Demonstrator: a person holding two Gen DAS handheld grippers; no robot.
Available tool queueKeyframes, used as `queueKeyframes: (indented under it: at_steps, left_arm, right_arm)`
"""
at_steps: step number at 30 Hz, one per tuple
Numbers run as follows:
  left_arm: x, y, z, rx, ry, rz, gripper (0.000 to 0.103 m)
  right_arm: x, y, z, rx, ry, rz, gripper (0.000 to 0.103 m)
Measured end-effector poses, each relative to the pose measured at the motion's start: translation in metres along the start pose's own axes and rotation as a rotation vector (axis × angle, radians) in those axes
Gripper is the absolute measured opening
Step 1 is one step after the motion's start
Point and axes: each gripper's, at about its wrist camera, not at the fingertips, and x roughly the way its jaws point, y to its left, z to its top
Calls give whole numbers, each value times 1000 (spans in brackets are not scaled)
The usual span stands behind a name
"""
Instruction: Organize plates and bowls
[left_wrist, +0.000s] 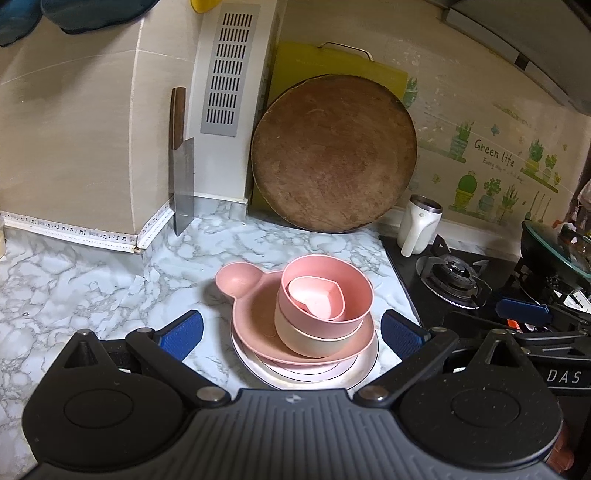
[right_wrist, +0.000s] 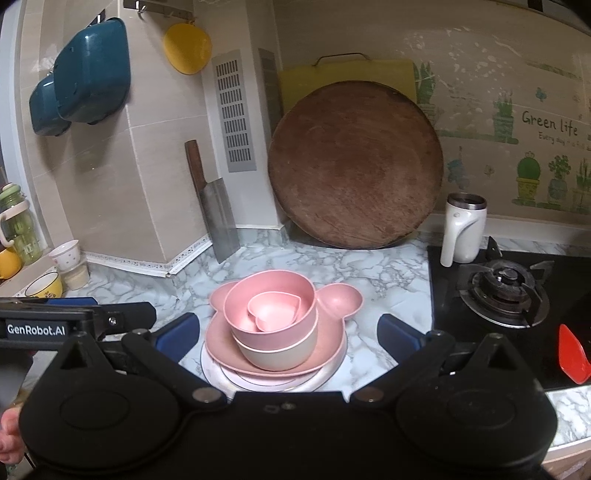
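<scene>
Marble-patterned kitchen counter (left_wrist: 92, 280). Nested stack: pink heart-shaped dish (left_wrist: 317, 299) topmost, tilted. Left gripper (left_wrist: 291, 332) and right gripper (right_wrist: 288, 334) spread, empty. Best withdraw level, not nudging the stack.

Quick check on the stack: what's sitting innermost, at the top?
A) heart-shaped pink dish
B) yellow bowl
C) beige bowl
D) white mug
A: the heart-shaped pink dish nests inside the pink bowl, which sits in the beige bowl on the pink eared plate.
</scene>
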Motion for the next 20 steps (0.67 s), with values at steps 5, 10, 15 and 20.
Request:
queueKeyframes:
  at_steps: [5,10,15,20]
  left_arm:
    - [4,-3,0,10,10,-28,103]
    - [6,-5,0,21,1,-37,103]
    - [6,-5,2,29,-6,-38,103]
    - [7,-4,2,30,-3,-38,103]
  right_arm:
    - [-1,-4,-1,10,5,-15,103]
    - [-1,-6,-2,16,7,-19,103]
    - [1,-6,-2,17,10,-20,103]
    - [2,-6,-2,19,10,-19,103]
